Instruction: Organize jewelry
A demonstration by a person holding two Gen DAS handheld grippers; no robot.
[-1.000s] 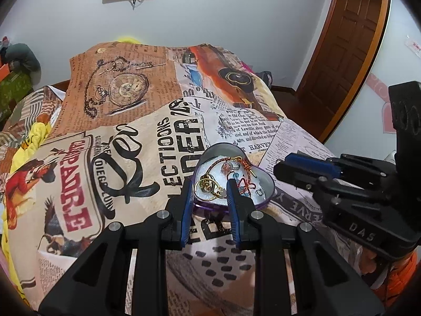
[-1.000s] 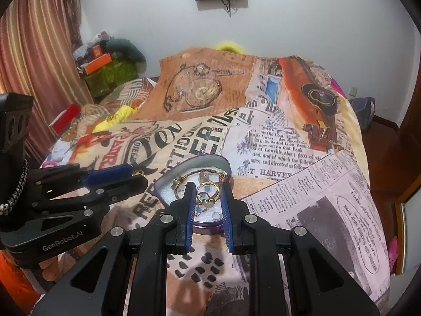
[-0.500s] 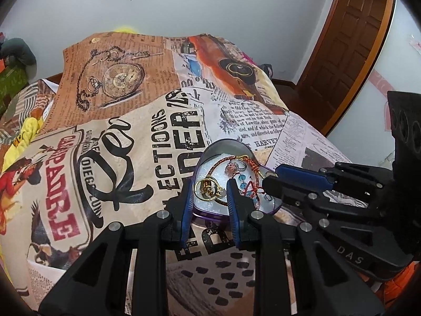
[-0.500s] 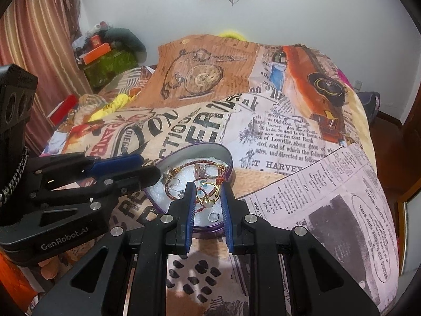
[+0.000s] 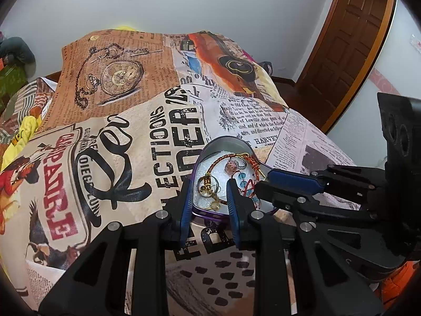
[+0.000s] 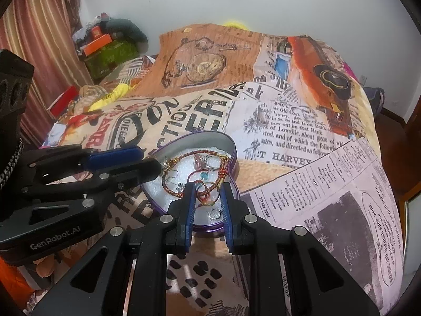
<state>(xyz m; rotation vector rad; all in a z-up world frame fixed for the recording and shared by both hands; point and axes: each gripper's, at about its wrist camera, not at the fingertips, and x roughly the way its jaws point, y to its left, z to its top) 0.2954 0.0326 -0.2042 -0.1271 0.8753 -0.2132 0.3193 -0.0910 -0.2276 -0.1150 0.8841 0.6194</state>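
A purple heart-shaped tin [image 5: 223,142] [image 6: 205,138] lies open on the printed bedspread [image 5: 118,137], lined with white foam. It holds a tangle of jewelry: a red-and-gold cord bracelet [image 6: 181,181], gold rings [image 5: 208,183], blue beads [image 5: 241,176] and a pink bead [image 5: 231,165]. My left gripper [image 5: 209,187] is open over the tin's near left edge, its jaws on either side of the gold rings. My right gripper [image 6: 208,192] is open over the tin's near rim, with cord and a ring between its jaws. Neither clamps anything.
The bedspread [image 6: 302,137] covers the whole bed. A brown door [image 5: 350,39] stands at the right. A pile of boxes and bags [image 6: 110,44] sits by the striped curtain [image 6: 39,31] at the left. A dark bag [image 6: 376,100] lies on the floor.
Both grippers have moved forward and lower over the tin, and closer to each other. The jaws stay open. The jewelry has not visibly moved.
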